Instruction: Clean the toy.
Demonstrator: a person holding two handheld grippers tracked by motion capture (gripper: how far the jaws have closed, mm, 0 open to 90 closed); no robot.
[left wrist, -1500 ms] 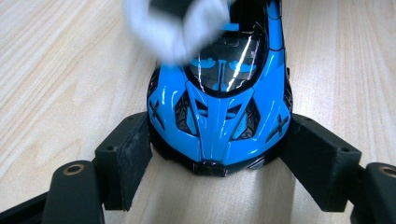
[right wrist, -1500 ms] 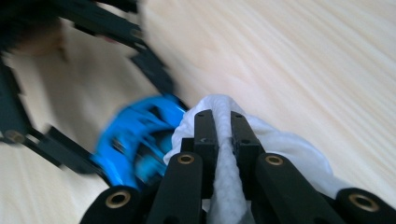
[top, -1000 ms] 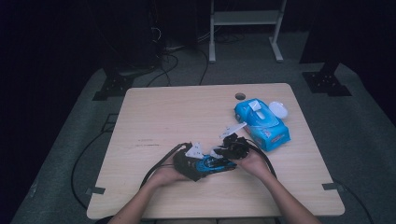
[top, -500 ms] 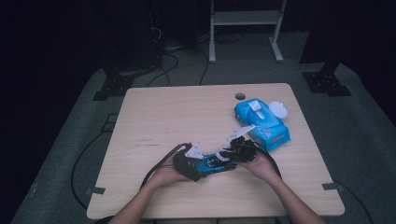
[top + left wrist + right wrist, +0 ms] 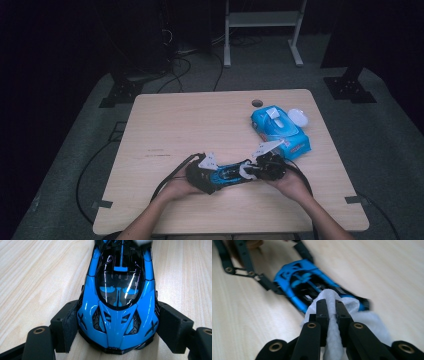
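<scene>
Toy car, glossy blue with black glazing and black vents, sits on the pale wood-grain table near the person's edge. Left gripper view: left hand-held gripper has its matte black, blocky jaws partway apart and pressed against both flanks of the car at one end, holding it. That view gives the car's sculpted bodywork in sharp detail; the high view reduces it to a blue sliver between the two hands.

Right gripper view: right hand-held gripper has its jaws nearly together, pinching a soft, fibrous white wipe that bunches up and lies against the car's far end. Picture is blurred here.

High view adds what the gripper views lack: a blue wipe pack with a white flap lid standing open, beyond the right hand, and a round hole in the table.
</scene>
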